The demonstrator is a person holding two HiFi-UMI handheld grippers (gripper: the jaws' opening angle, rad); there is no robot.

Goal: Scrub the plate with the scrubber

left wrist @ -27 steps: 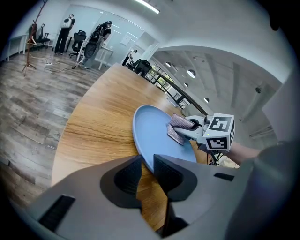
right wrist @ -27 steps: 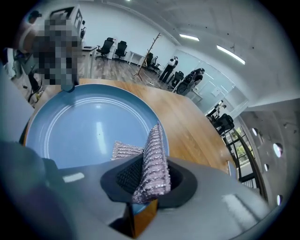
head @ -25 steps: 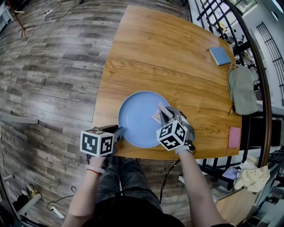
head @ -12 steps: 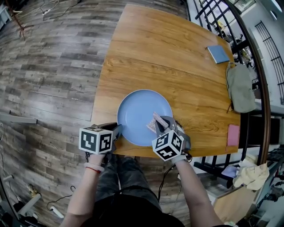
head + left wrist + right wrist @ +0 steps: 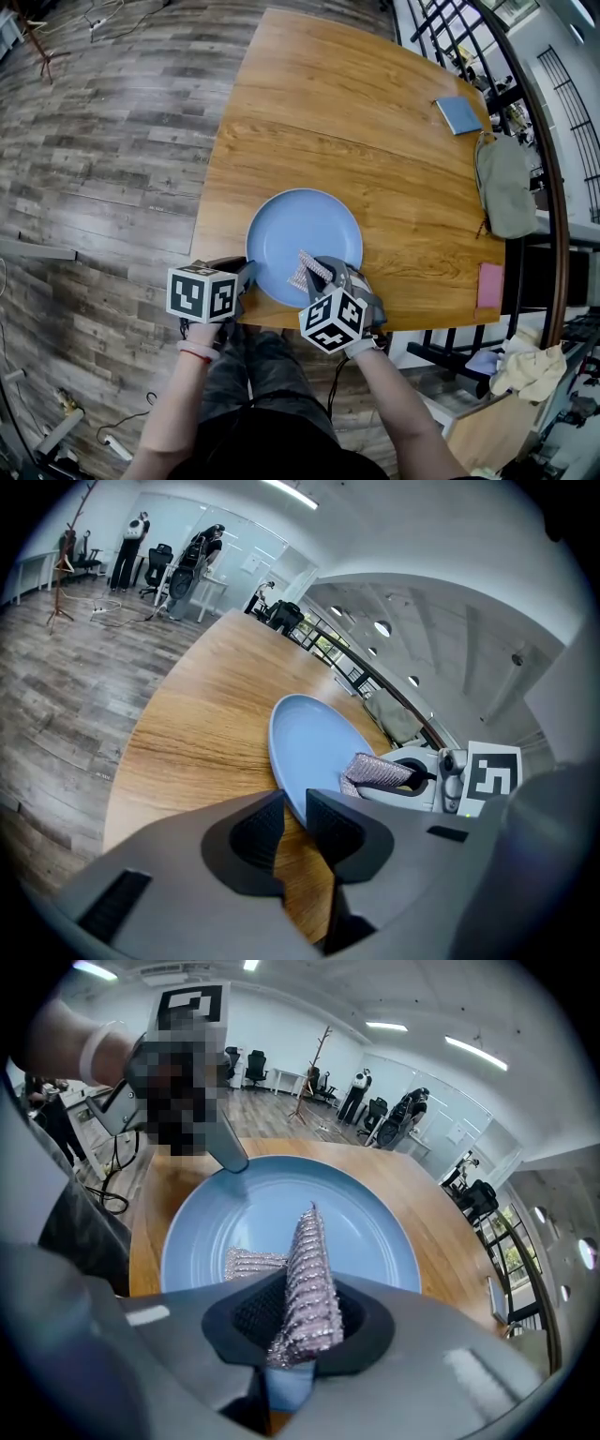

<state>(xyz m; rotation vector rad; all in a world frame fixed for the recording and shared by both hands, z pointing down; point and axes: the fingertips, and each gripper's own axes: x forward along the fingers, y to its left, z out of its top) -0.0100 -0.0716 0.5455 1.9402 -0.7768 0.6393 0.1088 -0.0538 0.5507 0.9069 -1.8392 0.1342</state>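
Note:
A light blue plate lies near the front edge of the wooden table. My left gripper is at its left rim; in the left gripper view the rim runs in between the narrow jaws, which are closing on it. My right gripper is shut on a silvery mesh scrubber, held over the plate's near part. In the right gripper view the scrubber stands up between the jaws with the plate behind it, and one end of it trails on the plate.
A blue notebook, a grey-green bag and a pink pad lie along the table's right side. A black railing runs beyond that edge. The table's front edge is just under both grippers.
My right gripper has slid the scrubber left and toward me across the plate. The left gripper has stayed at the plate's left rim.

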